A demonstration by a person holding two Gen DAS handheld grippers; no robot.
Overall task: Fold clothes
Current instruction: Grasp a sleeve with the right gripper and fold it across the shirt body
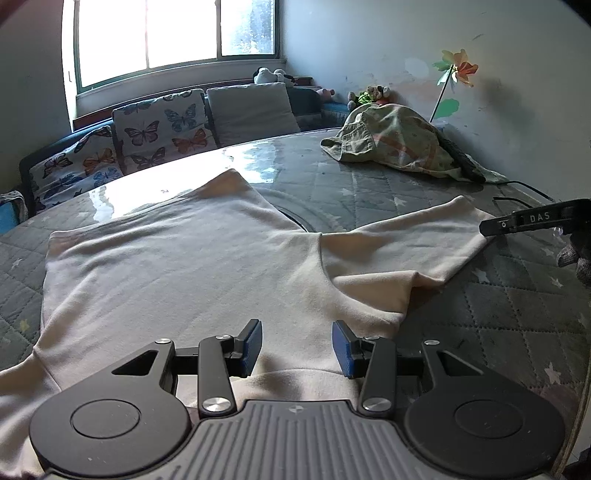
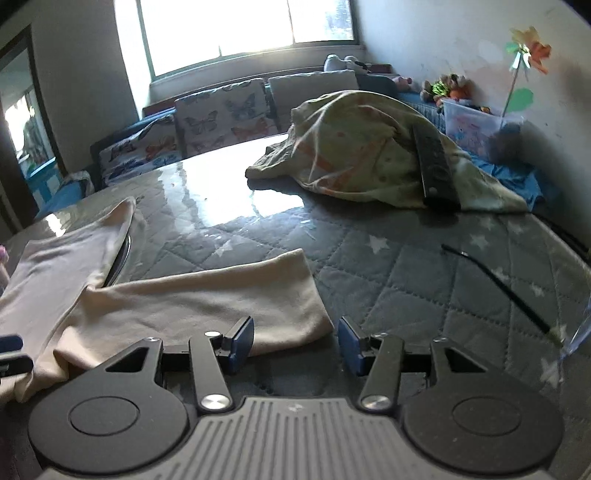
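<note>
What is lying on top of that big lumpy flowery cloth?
A black remote control lies on the patterned cloth. Whatever makes the lump underneath is covered, so it cannot be seen.

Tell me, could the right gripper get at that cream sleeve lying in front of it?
Probably yes: the right gripper is open, the sleeve end lies flat just ahead of it, and nothing sits between them.

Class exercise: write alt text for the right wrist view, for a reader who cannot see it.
An open right hand-held gripper hovers at the end of a cream shirt's sleeve, which lies flat on a grey quilted, star-printed table cover. Behind lie a crumpled patterned cloth with a black remote control on it, a butterfly-print sofa and a bright window.
</note>
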